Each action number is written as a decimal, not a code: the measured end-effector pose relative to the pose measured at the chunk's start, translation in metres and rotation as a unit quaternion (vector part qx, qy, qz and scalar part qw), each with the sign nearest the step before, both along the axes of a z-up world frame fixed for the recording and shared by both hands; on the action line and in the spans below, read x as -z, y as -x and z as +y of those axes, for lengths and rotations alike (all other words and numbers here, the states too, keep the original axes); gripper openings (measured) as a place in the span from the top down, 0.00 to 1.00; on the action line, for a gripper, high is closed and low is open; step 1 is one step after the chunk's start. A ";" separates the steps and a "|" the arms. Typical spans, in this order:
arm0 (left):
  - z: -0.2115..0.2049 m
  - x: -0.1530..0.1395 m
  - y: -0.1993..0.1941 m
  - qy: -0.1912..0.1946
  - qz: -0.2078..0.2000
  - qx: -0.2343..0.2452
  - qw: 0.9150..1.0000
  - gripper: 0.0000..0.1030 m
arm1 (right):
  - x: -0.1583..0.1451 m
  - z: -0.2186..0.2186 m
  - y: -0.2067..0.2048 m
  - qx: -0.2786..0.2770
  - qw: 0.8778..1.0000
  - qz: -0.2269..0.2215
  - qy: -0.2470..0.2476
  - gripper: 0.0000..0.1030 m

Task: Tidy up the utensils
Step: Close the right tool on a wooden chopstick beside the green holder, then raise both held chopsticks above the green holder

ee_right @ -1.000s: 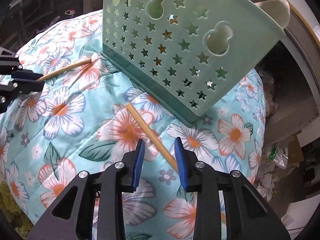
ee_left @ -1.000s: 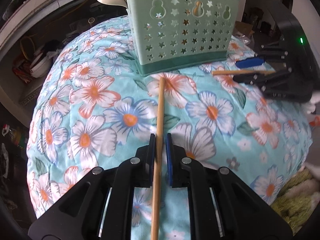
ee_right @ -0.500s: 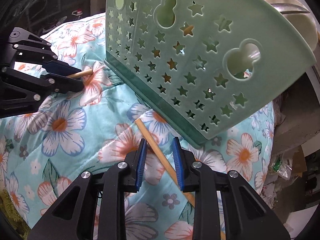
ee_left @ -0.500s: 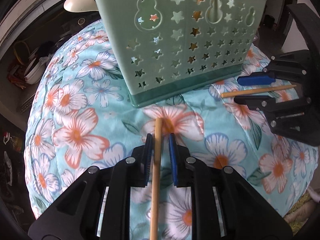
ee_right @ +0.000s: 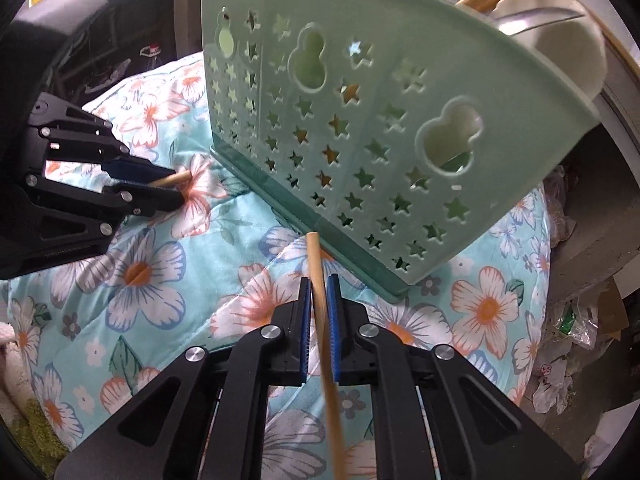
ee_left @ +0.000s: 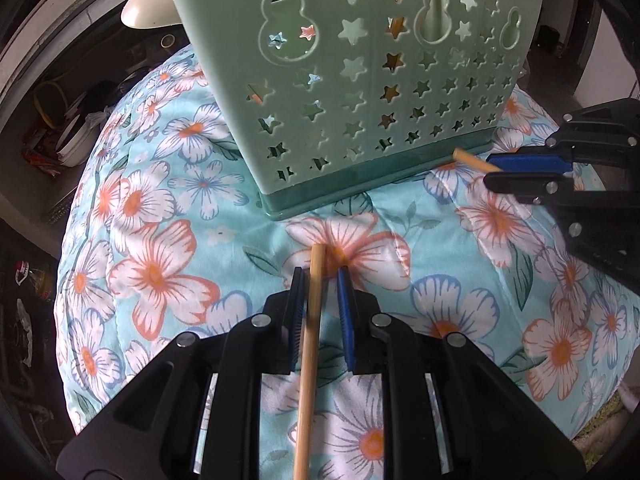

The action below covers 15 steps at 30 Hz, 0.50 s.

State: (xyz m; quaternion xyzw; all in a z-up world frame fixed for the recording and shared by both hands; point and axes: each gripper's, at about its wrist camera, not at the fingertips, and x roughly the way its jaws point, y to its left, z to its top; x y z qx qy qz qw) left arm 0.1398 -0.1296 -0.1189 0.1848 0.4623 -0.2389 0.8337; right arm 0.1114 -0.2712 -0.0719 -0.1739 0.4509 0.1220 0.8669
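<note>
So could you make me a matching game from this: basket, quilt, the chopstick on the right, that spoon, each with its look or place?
Things:
1. basket
2. quilt
3. right chopstick
4. spoon

Descriptions:
a. covered in orange and white flowers
b. cream, sticking out above the basket's far end
c. pale green with star-shaped holes
d. clamped in the right gripper

Pairs: 1-c, 2-a, 3-d, 4-b
</note>
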 end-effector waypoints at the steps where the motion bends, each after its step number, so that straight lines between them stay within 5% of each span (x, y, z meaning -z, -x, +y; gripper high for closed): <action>1: 0.000 0.000 0.000 0.000 0.000 0.000 1.000 0.85 | -0.003 -0.001 0.001 0.001 1.000 -0.002 -0.003 0.93; 15: 0.001 0.000 0.002 0.000 -0.002 0.001 1.000 0.85 | -0.040 -0.004 0.019 0.019 0.997 -0.046 -0.054 0.93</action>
